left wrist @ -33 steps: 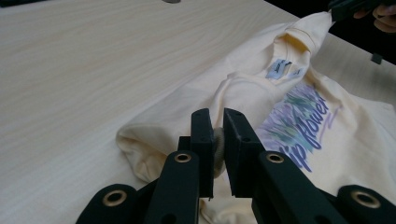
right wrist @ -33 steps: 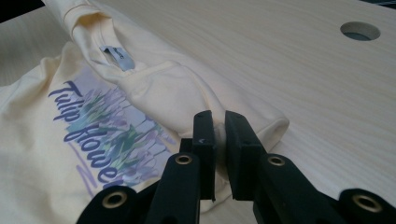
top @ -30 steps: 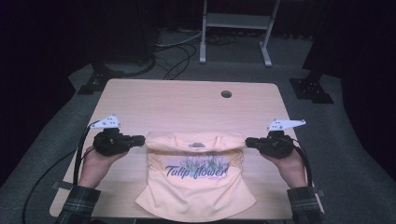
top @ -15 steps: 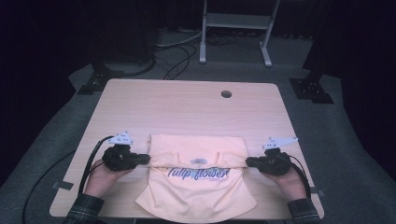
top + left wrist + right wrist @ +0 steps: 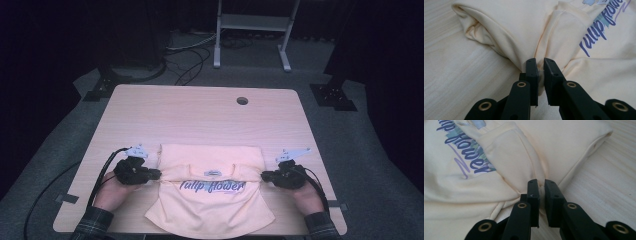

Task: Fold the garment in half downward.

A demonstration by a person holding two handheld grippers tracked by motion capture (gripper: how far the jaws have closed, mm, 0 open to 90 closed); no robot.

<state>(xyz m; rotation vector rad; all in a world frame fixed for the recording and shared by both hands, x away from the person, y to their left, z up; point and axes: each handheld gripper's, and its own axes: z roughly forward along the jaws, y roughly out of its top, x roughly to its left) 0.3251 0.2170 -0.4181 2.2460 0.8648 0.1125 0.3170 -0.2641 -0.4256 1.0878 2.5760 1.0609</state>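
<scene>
Hand-held grippers (image 5: 159,175) stretch T-shirt (image 5: 210,200) crosswise (collar away, hem near).

Your left gripper (image 5: 539,68) has its black fingers (image 5: 532,72) pinched tight on a bunched fold of the pale yellow T-shirt (image 5: 519,27), cloth squeezed right between them. The shirt fans out from that pinch, with a rolled edge off to the upper left and purple script lettering (image 5: 599,30) at the right. Light wood worktop (image 5: 456,82) sits underneath on the left.
</scene>
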